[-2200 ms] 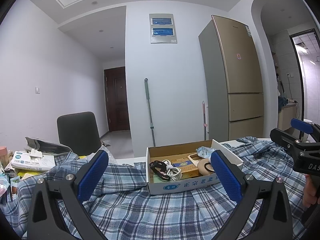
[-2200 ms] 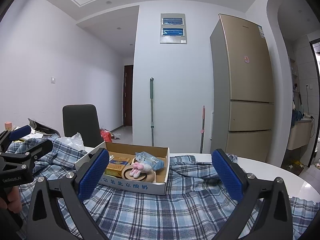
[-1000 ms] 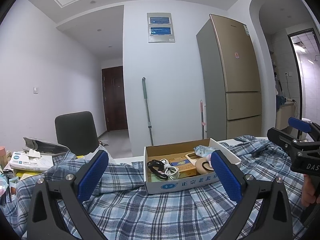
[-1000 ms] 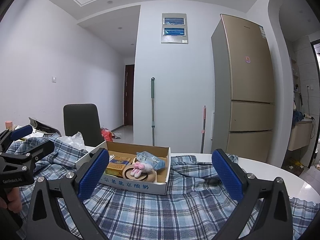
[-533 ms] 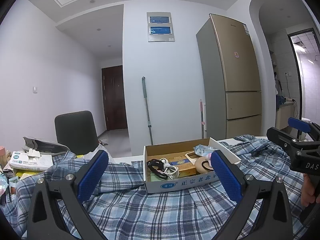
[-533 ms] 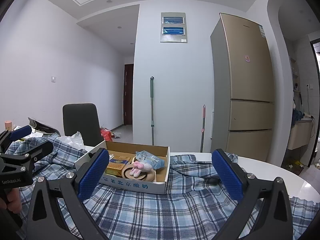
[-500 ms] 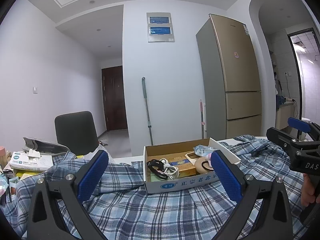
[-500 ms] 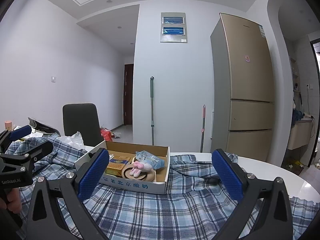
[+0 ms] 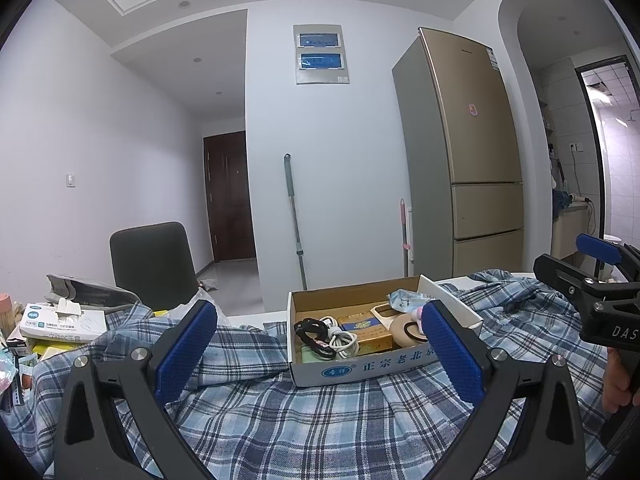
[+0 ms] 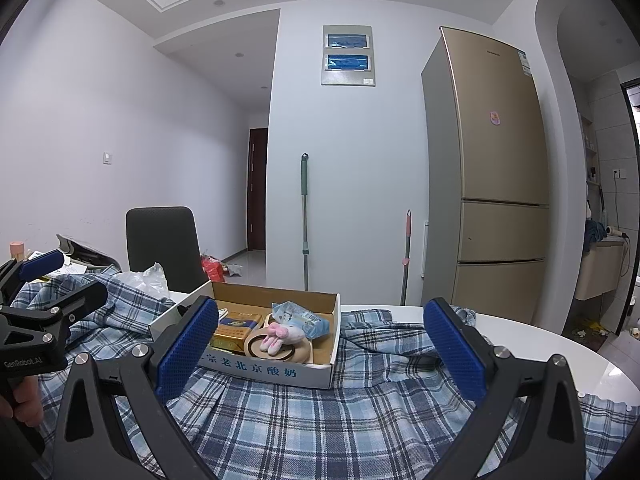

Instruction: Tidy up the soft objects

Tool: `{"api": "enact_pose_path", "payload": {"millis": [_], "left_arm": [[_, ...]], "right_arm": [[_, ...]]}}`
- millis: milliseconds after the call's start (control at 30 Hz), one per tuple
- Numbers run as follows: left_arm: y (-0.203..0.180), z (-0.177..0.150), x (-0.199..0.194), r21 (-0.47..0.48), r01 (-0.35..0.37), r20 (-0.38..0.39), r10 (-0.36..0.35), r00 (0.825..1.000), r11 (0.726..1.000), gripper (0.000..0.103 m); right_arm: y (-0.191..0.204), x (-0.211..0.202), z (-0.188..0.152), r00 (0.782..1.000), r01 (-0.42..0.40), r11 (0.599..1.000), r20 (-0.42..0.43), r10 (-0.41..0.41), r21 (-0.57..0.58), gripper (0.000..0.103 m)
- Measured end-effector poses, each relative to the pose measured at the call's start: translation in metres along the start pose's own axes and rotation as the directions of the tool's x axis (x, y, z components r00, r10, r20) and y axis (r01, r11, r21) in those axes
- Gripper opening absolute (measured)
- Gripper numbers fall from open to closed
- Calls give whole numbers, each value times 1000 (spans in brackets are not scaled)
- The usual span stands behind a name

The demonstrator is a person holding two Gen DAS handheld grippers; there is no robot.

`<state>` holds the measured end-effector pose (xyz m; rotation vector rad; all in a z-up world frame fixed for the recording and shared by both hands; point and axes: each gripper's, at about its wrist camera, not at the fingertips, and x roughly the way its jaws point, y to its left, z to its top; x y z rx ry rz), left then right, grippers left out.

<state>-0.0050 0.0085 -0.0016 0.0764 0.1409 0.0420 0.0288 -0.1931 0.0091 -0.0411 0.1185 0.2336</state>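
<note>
Plaid shirt [image 9: 320, 420] spread over the table, cardboard box [image 9: 360, 368] sitting on it.
I hold left gripper [image 9: 320, 354] and right gripper [image 10: 322, 354] level above the cloth, jaws wide and empty, probably to choose an edge; box likely needs clearing first.
</note>
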Motion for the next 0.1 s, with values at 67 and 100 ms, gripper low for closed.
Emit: {"api": "enact_pose_path", "payload": {"millis": [67,100], "left_arm": [[0,0,0,0,1,0,-1,1000,1000,103],[0,0,0,1,1,0,-1,1000,1000,103]], "right_arm": [[0,0,0,1000,1,1000,-1,-1,-1,102],[0,0,0,1000,1,1000,-1,-1,0,102]]}}
